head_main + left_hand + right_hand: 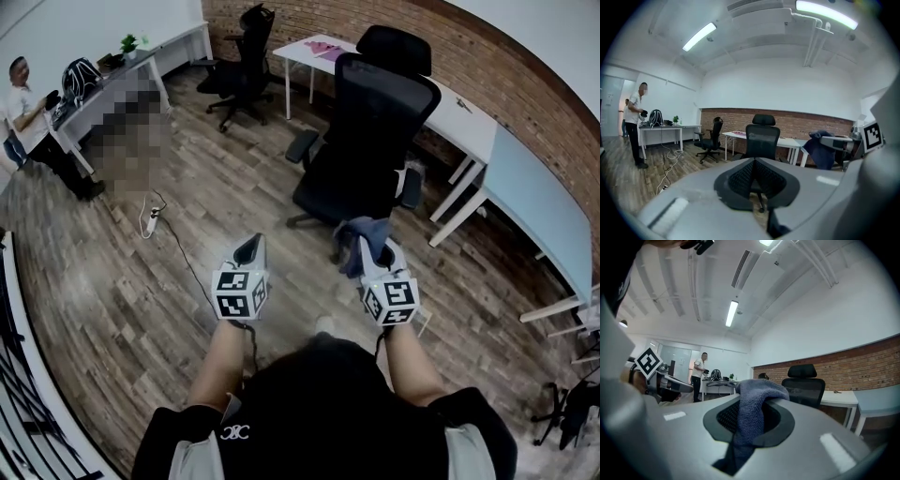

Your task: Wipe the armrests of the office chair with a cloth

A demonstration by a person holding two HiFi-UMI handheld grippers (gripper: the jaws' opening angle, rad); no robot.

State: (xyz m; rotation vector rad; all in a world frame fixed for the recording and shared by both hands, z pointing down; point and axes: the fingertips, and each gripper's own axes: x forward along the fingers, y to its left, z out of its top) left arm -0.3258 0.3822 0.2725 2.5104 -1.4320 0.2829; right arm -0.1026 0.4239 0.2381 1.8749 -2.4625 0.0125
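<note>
Close to the holder's body, left claw (247, 248) is pinched together with nothing in it. Right claw (374, 251) is clamped on a blue-grey cloth (360, 234), which drapes over the jaws and hangs down. Both are above the wood floor (234, 187), near the black office chair (375, 141), not touching it. Armrest (302, 145) sticks out on the chair's left side. White bench (466, 117) is behind it, by the brick wall. A second chair (242, 70) and a person (19, 103) are far left.

Two black office chairs (370, 131) (242, 66), two grippers (248, 247) (375, 251), one blue cloth (356, 234), one bystander (19, 105).
</note>
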